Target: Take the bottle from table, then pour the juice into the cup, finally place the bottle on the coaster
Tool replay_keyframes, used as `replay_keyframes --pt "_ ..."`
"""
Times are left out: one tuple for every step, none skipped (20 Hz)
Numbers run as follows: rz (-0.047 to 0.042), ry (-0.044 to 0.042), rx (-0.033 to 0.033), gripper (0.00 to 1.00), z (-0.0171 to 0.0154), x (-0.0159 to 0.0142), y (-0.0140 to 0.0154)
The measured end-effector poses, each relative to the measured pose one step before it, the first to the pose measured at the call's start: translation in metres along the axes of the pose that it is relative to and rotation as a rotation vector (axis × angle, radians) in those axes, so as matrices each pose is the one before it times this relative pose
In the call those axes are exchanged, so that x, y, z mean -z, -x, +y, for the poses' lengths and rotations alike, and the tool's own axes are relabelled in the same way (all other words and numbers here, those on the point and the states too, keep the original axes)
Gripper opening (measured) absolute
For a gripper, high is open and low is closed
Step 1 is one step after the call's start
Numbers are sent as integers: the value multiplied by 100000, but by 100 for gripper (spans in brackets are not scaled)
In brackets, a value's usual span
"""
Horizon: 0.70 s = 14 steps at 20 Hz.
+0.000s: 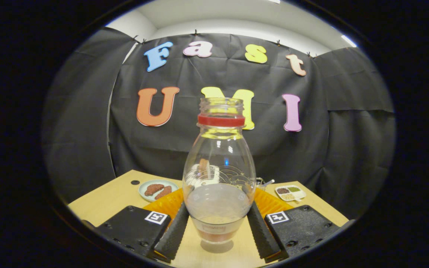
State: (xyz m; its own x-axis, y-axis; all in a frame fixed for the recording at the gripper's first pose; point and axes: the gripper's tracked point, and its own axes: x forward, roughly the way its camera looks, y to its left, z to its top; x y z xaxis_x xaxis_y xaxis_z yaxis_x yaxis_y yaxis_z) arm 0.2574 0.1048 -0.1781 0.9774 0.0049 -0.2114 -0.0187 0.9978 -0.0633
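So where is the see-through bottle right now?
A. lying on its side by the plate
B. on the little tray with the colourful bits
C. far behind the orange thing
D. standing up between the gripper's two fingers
D: the bottle stands upright on the table, between the fingers of the gripper, which sit close against its sides, ahead of the orange coaster.

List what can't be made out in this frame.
- Cup and coaster: behind the bottle in the gripper view; an orange ribbed thing shows either side, identity unclear.
- Tool contact: fingers flank the bottle's base; pressing unconfirmed.
- Small tray contents: too small.
- Plate food: too small.
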Motion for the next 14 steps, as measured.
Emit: replay_keyframes --pt "933 -1556 290 82 -309 1043 -827" --pt "806 -1494 744 82 -355 943 -805" --pt "1266 -679 -298 82 -178 1162 -709" --pt "1331 -1973 -734 82 -269 1269 -715" --pt "1300 -1056 846 82 -539 1234 -544" --pt "1259 -293 555 82 -376 1188 -683" --pt "1098 746 730 82 -192 1162 -561" --pt "985 1423 992 82 -225 1018 -603" --pt "1160 821 417 82 -113 1080 -469" --pt "1387 -104 -414 82 74 927 -448" --pt "897 -126 -178 82 96 817 -230" --pt "381 -279 -88 82 -15 586 -237" --pt "399 -791 -216 82 135 683 -103" --pt "441 -23 -560 82 107 542 -118"
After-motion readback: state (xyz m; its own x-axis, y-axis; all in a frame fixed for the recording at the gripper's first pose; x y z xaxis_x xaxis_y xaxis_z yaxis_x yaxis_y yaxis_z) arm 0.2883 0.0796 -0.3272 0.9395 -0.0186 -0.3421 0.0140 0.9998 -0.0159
